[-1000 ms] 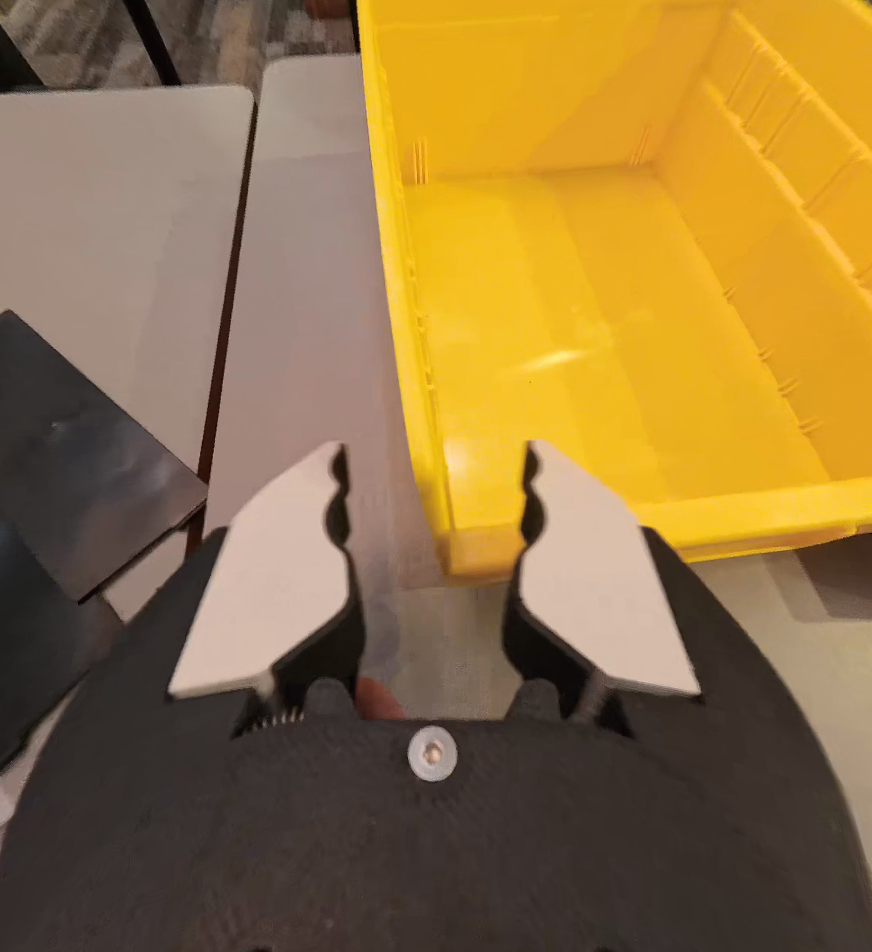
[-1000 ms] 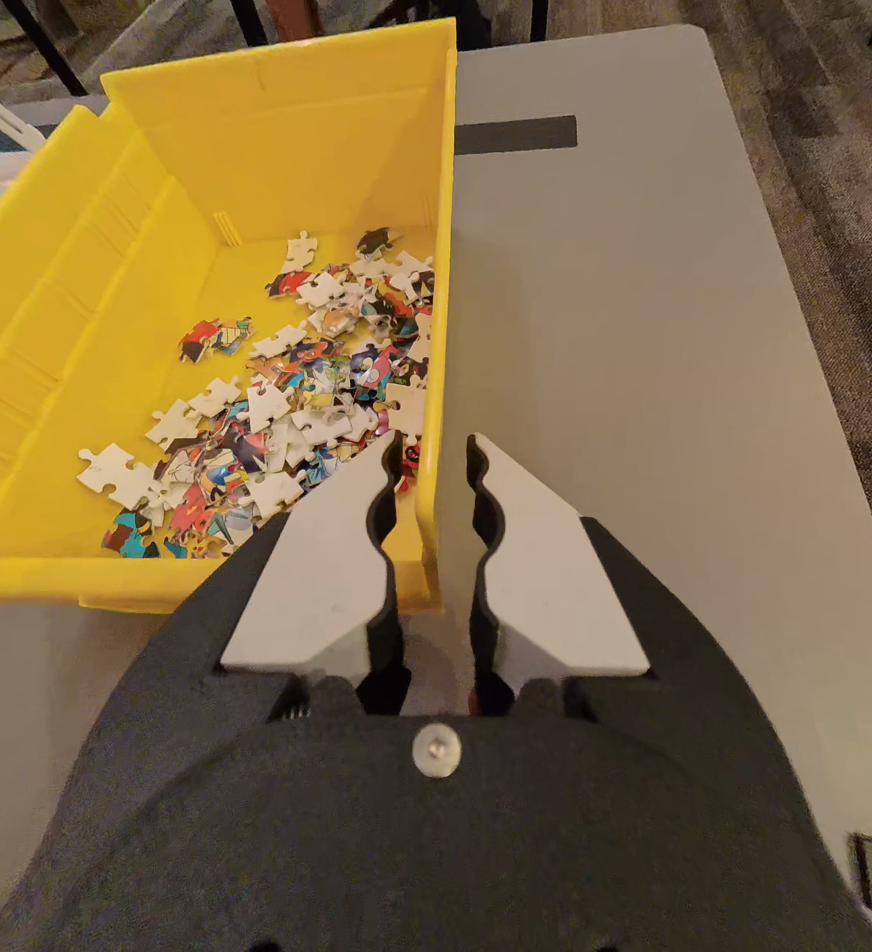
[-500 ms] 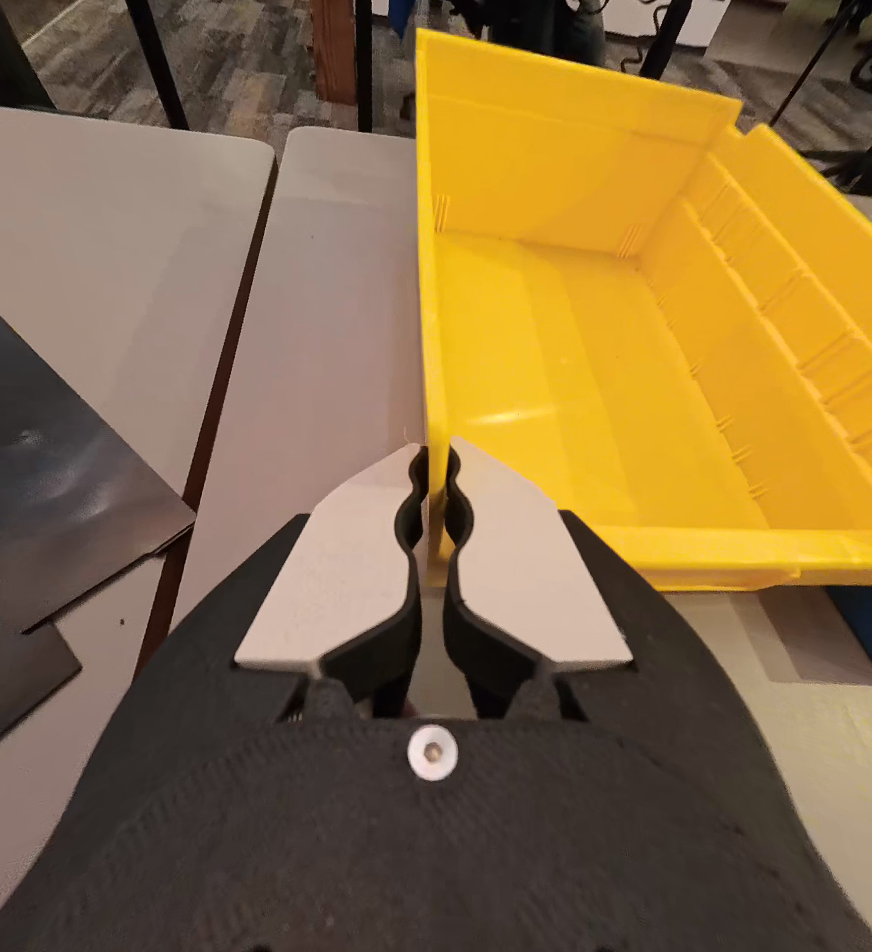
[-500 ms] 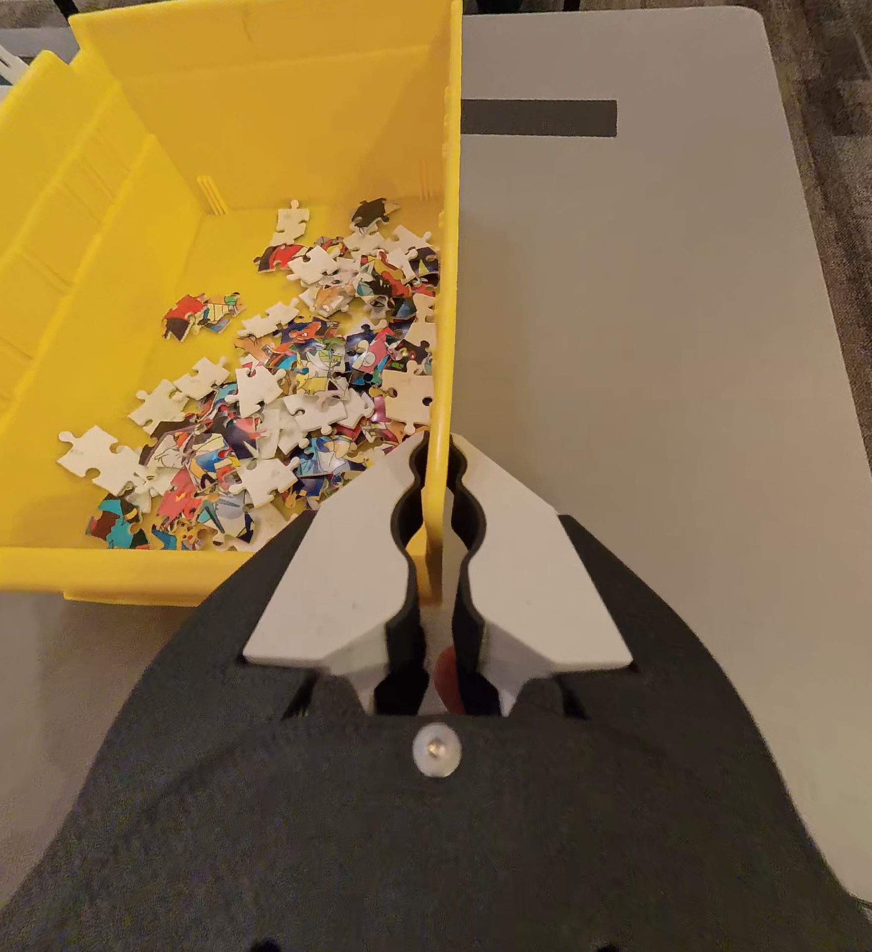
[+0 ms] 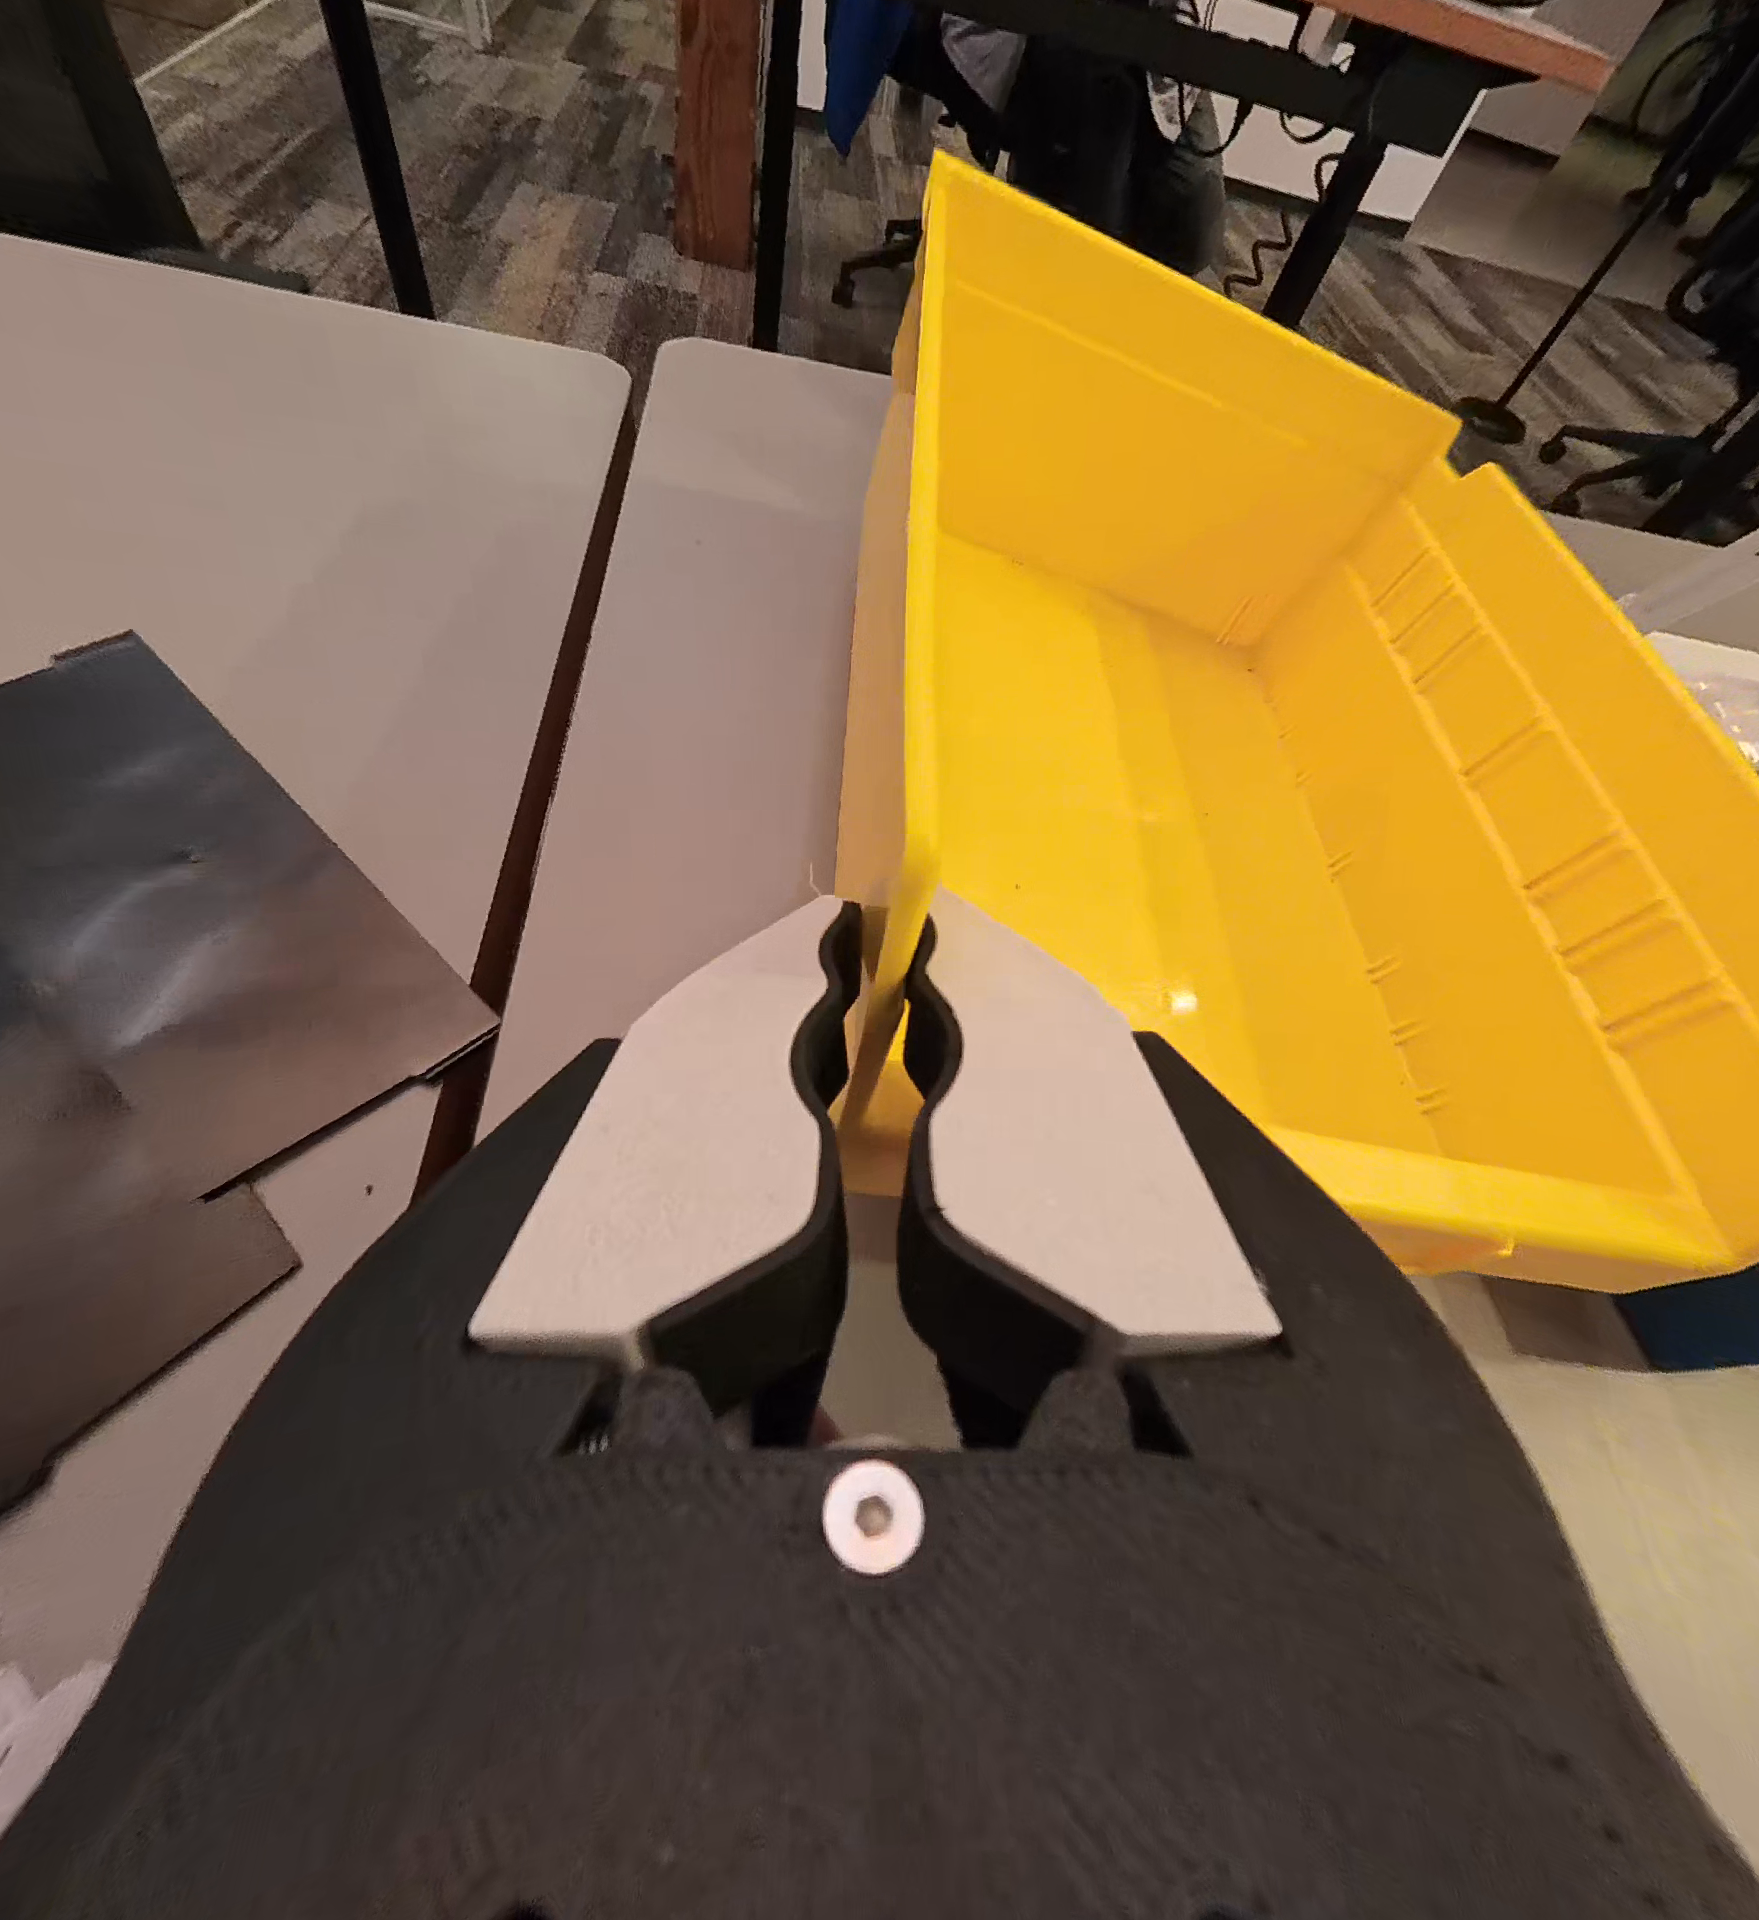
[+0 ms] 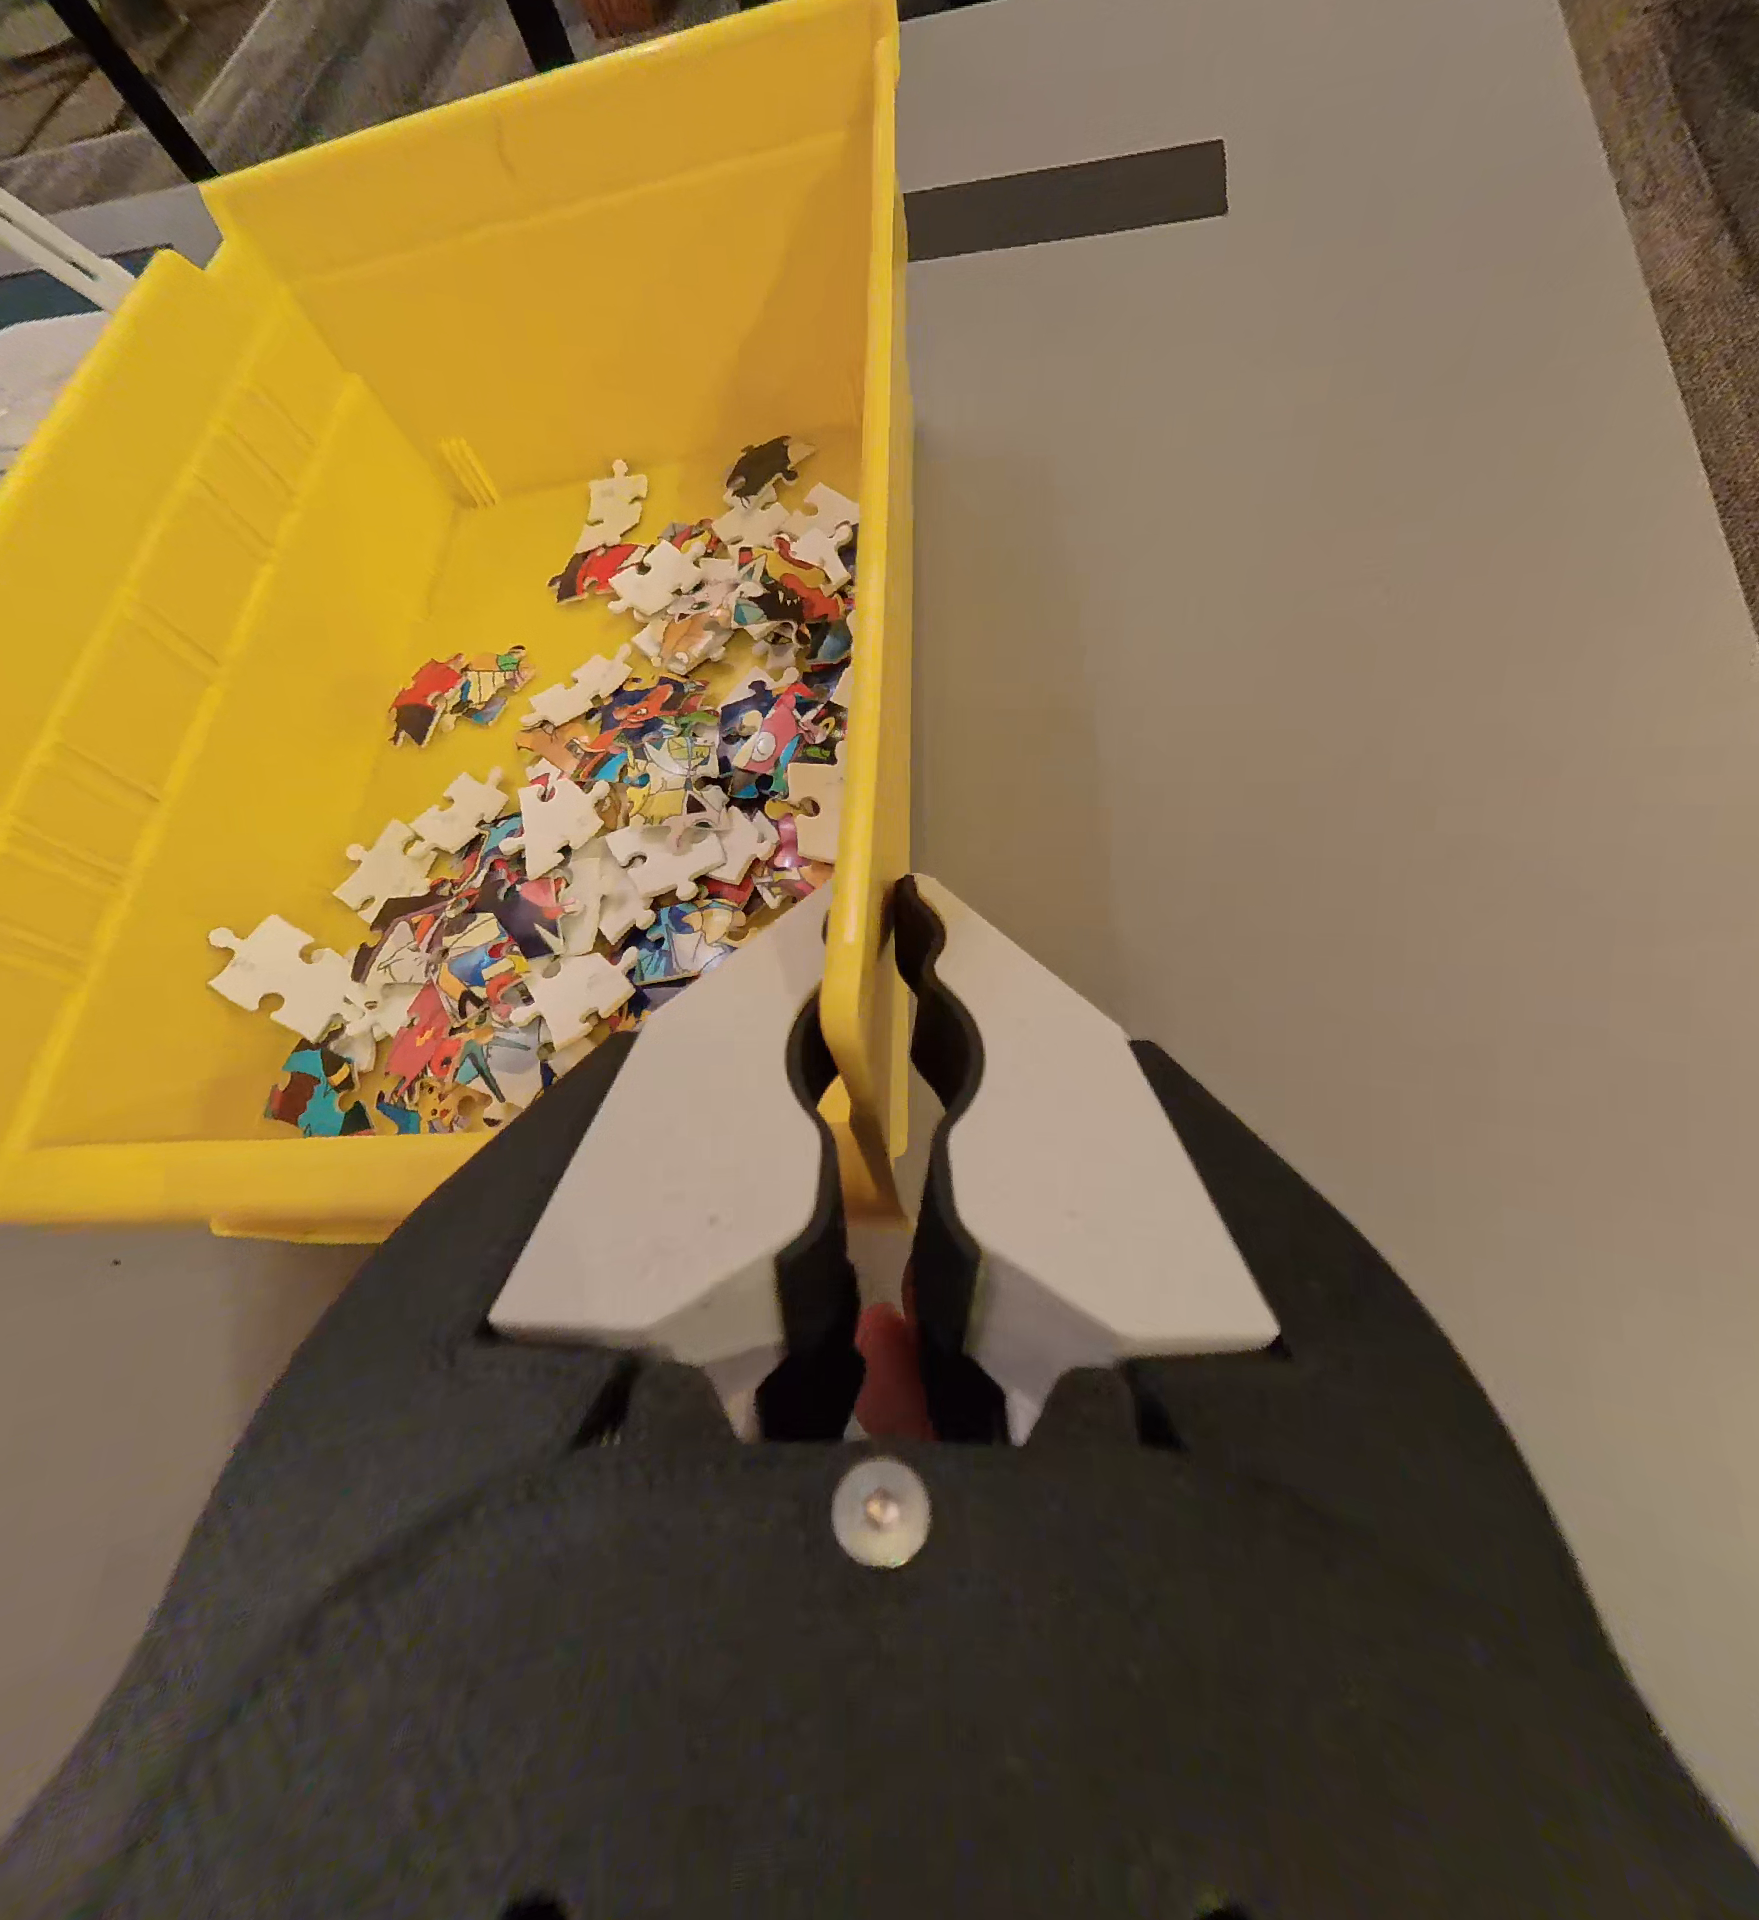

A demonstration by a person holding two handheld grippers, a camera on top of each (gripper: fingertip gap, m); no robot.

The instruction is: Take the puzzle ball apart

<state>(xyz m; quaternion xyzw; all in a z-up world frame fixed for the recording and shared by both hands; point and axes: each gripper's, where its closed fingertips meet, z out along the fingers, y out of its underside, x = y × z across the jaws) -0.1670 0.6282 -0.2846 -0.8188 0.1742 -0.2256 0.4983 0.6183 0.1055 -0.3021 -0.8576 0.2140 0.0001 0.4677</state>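
1. Your table (image 6: 1374,727) carries a yellow bin (image 6: 179,727), tilted in the left wrist view.
2. Loose puzzle pieces (image 6: 646,790) lie heaped against its right wall.
3. Your left gripper (image 5: 883,925) has its fingers clamped on the bin's left wall; your right gripper (image 6: 859,904) pinches the right wall.

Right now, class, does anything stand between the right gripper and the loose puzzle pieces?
Nothing visible does. The right gripper is shut on the side wall of the yellow bin, with its inner finger already inside, beside the puzzle pieces.
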